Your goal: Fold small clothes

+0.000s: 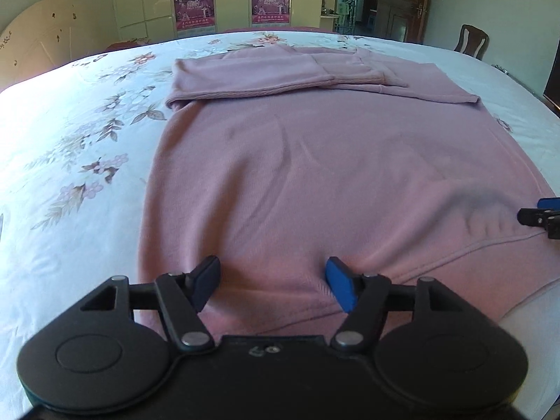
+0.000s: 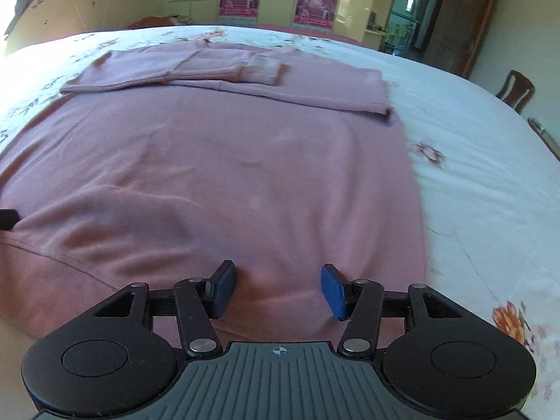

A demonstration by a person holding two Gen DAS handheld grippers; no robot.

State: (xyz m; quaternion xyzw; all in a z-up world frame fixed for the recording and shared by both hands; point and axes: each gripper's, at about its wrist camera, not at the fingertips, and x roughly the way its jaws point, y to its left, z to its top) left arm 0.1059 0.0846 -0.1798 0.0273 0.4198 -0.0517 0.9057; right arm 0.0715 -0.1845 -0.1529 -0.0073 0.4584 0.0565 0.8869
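A pink sweater [image 1: 315, 161] lies flat on the bed, its two sleeves [image 1: 287, 73] folded across the far chest part. It also shows in the right wrist view [image 2: 217, 161] with the sleeves [image 2: 224, 70] at the far end. My left gripper [image 1: 273, 287] is open, its blue pads straddling the near hem at the left part. My right gripper [image 2: 278, 290] is open over the near hem at the right part. The right gripper's tip [image 1: 540, 218] shows at the right edge of the left wrist view.
The bed has a white floral sheet [image 1: 80, 147] spreading left and right [image 2: 483, 189] of the sweater. Beyond the bed stand pale cupboards with pink posters [image 1: 194, 7], a wooden door [image 2: 465, 17] and a dark chair [image 1: 472, 42].
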